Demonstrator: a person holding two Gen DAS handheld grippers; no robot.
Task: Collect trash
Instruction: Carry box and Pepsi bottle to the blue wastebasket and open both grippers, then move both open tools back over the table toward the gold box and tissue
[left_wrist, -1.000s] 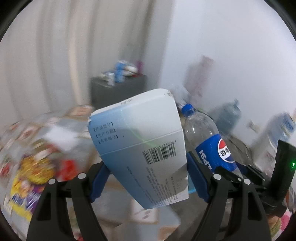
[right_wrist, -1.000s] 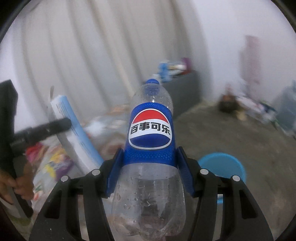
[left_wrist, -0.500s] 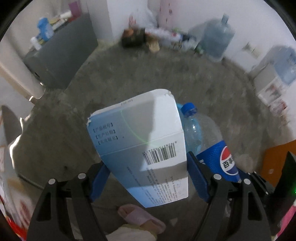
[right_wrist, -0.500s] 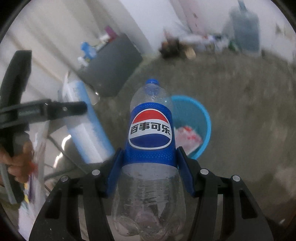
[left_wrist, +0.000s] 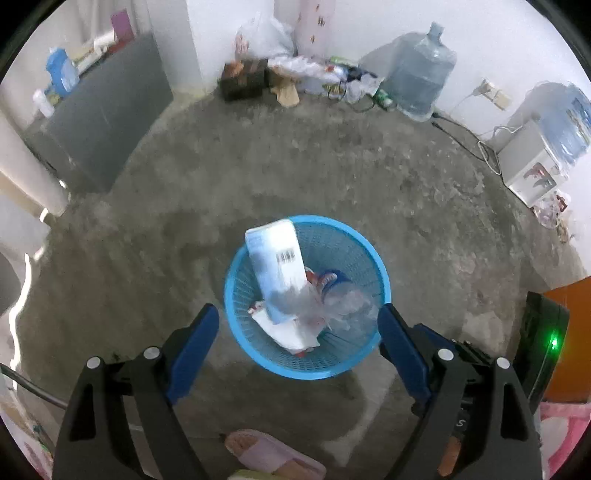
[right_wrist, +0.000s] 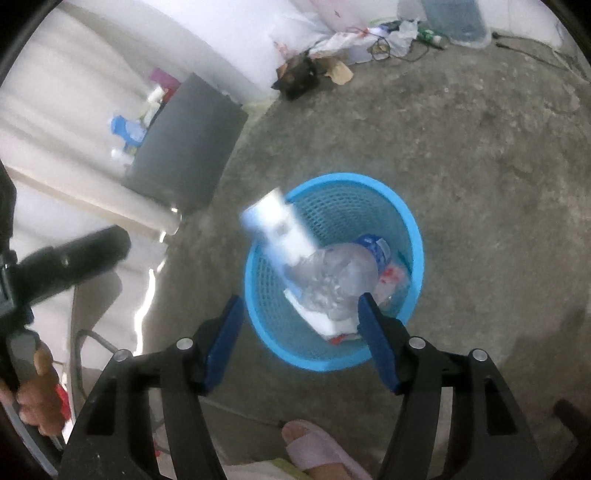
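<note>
A round blue mesh basket stands on the concrete floor, also in the right wrist view. A white and blue carton leans inside it, top end over the rim, blurred in the right wrist view. A clear Pepsi bottle lies in the basket beside it, also in the right wrist view, on white and red scraps. My left gripper is open and empty above the basket. My right gripper is open and empty above it too.
A dark cabinet stands at the left. Trash bags and a box lie by the far wall, with water jugs and a dispenser to the right. My slippered foot is just below the basket.
Both grippers have opened over the basket. The carton left my left gripper and the Pepsi bottle left my right gripper; both now sit in the basket.
</note>
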